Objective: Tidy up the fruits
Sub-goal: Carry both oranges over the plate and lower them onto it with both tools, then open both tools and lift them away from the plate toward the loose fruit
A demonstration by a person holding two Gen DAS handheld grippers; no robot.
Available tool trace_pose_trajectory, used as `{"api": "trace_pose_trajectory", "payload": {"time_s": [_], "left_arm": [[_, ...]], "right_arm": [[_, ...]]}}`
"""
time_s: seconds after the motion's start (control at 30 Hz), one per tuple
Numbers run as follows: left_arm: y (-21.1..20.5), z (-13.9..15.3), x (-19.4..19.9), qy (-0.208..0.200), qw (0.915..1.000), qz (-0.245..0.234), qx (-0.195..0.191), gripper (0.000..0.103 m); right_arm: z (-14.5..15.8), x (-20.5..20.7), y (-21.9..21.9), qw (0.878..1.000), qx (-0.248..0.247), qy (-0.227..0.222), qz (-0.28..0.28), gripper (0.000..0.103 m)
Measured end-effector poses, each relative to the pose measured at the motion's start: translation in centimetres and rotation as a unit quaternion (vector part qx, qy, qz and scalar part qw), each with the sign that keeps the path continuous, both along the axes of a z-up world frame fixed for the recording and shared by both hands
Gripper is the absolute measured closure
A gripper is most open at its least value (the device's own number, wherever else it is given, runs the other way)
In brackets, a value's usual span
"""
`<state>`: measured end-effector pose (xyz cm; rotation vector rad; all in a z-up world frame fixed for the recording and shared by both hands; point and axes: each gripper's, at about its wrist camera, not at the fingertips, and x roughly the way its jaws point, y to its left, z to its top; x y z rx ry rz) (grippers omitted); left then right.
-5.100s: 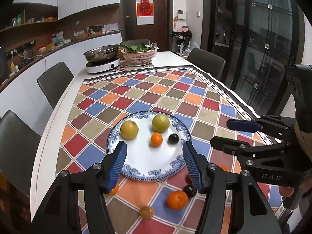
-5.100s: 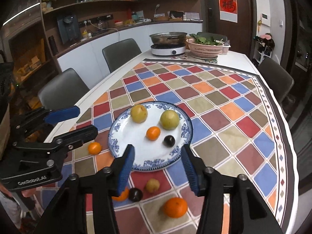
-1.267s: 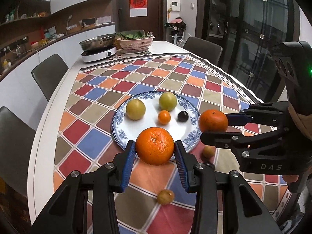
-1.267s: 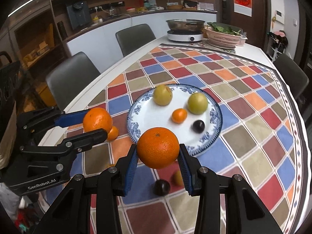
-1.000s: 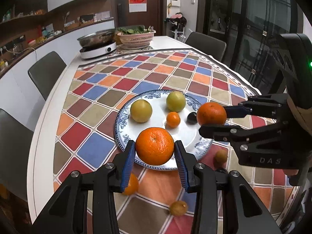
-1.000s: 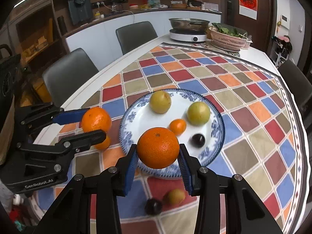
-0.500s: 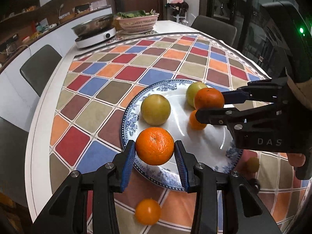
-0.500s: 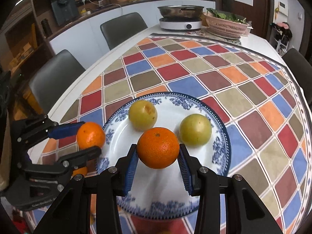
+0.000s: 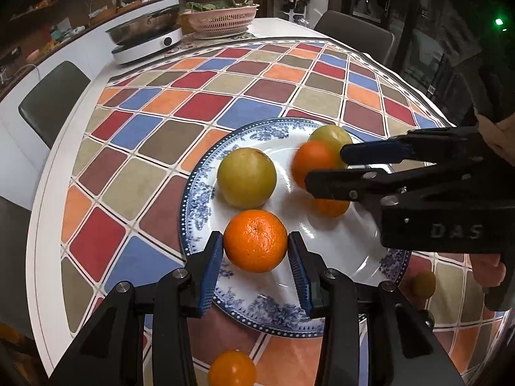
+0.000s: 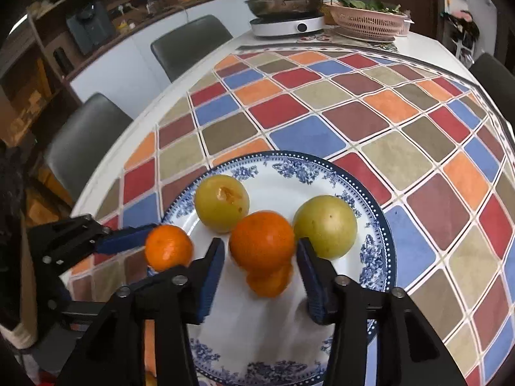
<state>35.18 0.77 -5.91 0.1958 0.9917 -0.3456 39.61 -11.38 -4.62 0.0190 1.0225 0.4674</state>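
Note:
A blue-and-white plate [image 9: 206,173] [image 10: 370,257] lies on the checked tablecloth with two yellow-green fruits [image 9: 246,181] [image 10: 325,225] and a small orange [image 10: 270,281]. My left gripper [image 9: 256,247] is shut on a big orange [image 9: 256,240] just above the plate's near-left rim; it also shows in the right wrist view [image 10: 169,251]. My right gripper [image 10: 260,259] has its jaws spread slightly wider than a second big orange [image 10: 262,241], which sits over the small orange in the plate's middle, blurred.
A small orange [image 9: 231,368] and a small yellow fruit [image 9: 424,283] lie on the cloth near me. A steel pan on a cooker [image 9: 146,37] and a pink basket of greens [image 9: 222,16] stand at the far end. Grey chairs [image 10: 190,48] line the table's sides.
Both grippers have come down and forward over the plate. The right gripper's jaws have parted from its orange, which now rests low among the plate's fruit. The left still grips its orange.

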Motion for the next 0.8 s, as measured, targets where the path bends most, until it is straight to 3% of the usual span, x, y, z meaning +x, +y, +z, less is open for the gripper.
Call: {"api": "trace_pose_trajectory", "payload": {"time_s": [0.13,0.5,0.8], "left_arm": [[0.0,0.7,-0.5,-0.015,0.9999,0.002,-0.003,0.055],[0.6,4.6,-3.6,-0.065,0.9975,0.029,-0.004,0.055],[0.5,8.0,-7.2,-0.106,0.9937,0.034,-0.009,0.054]], "right_arm": [[0.7,-0.6,-0.6,1.0,-0.001,-0.013,-0.011,0.052],[3.3,-4.3,-2.1,0.998,-0.029,-0.059,-0.026,0.052],[6.0,-7.9,-2.6,0.996,-0.024,-0.088,-0.022,0.052]]}}
